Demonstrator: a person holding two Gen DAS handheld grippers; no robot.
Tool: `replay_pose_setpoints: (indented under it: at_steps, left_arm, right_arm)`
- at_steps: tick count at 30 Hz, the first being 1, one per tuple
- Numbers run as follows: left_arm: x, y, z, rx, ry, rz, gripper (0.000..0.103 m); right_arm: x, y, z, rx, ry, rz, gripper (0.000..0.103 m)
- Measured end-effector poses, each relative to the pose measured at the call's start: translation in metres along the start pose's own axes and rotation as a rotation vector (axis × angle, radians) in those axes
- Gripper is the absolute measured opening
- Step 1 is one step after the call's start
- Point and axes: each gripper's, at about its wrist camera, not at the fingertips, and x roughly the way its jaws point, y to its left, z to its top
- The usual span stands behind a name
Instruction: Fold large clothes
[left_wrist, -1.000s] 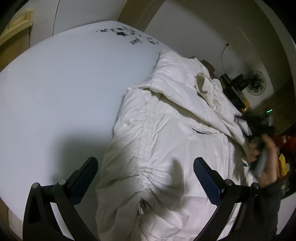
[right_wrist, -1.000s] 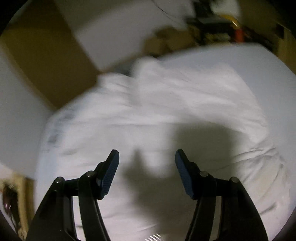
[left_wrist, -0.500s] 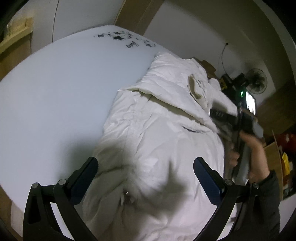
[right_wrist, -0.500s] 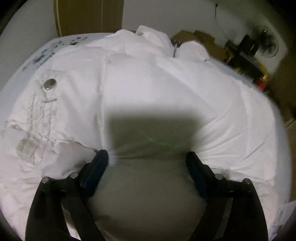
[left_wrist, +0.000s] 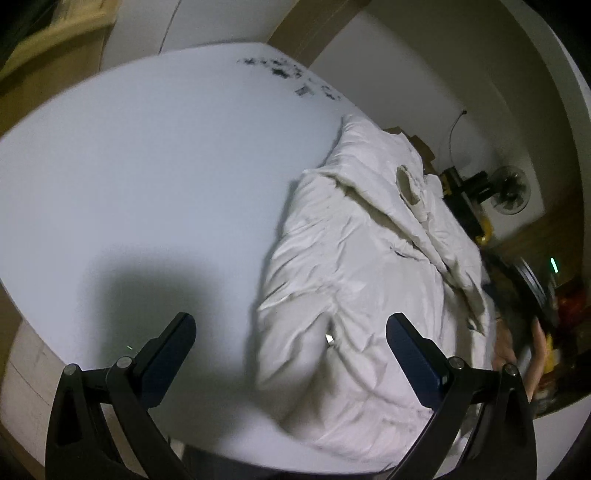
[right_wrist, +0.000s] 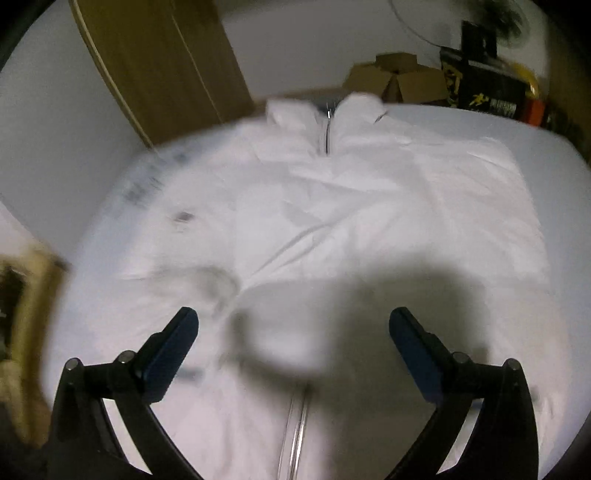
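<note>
Jacket lengthwise on bed, collar away from wide-open, empty right gripper; left gripper likewise.

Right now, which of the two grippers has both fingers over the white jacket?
The right gripper: open, fully above the white jacket. The left gripper straddles the jacket's edge, one finger over bare white surface.

Both views above one white jacket.

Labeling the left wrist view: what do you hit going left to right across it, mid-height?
Bare white table → white jacket → folded-over sleeve cuff → yellow-black clutter → fan. Both grippers open, holding nothing.
</note>
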Motion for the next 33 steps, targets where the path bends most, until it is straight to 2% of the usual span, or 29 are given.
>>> replay_pose_setpoints:
  at_steps: [3, 6, 9, 11, 14, 16, 19, 22, 27, 33]
  left_arm:
    - [0.003, 0.013, -0.004, -0.021, 0.057, -0.078, 0.103]
    - [0.01, 0.016, -0.008, -0.036, 0.083, -0.094, 0.103]
    - [0.016, 0.01, -0.014, -0.036, 0.106, -0.106, 0.103]
    - [0.024, 0.006, -0.016, -0.023, 0.129, -0.117, 0.103]
    - [0.035, 0.004, -0.019, -0.021, 0.145, -0.129, 0.103]
    - [0.042, -0.001, -0.019, -0.014, 0.151, -0.147, 0.103]
    - [0.055, -0.009, -0.015, -0.001, 0.181, -0.201, 0.103]
    - [0.063, -0.019, -0.014, 0.033, 0.199, -0.219, 0.103]
    - [0.073, -0.028, -0.01, 0.048, 0.213, -0.267, 0.103]
    - [0.079, -0.025, -0.004, -0.002, 0.222, -0.325, 0.102]
  right_arm:
    - [-0.054, -0.016, -0.042, 0.032, -0.033, 0.107, 0.103]
    - [-0.098, -0.038, -0.084, 0.067, -0.06, 0.141, 0.103]
    - [-0.153, -0.063, -0.125, 0.077, -0.091, 0.103, 0.103]
    - [-0.182, -0.081, -0.143, 0.074, -0.123, 0.047, 0.103]
    - [-0.204, -0.111, -0.159, 0.129, -0.124, -0.031, 0.103]
    - [-0.205, -0.141, -0.17, 0.223, -0.097, -0.067, 0.103]
    - [-0.191, -0.183, -0.187, 0.375, -0.034, -0.008, 0.103]
    - [-0.156, -0.208, -0.196, 0.493, 0.046, 0.064, 0.103]
    - [-0.109, -0.207, -0.2, 0.552, 0.142, 0.188, 0.099]
    - [-0.085, -0.187, -0.185, 0.53, 0.107, 0.212, 0.094]
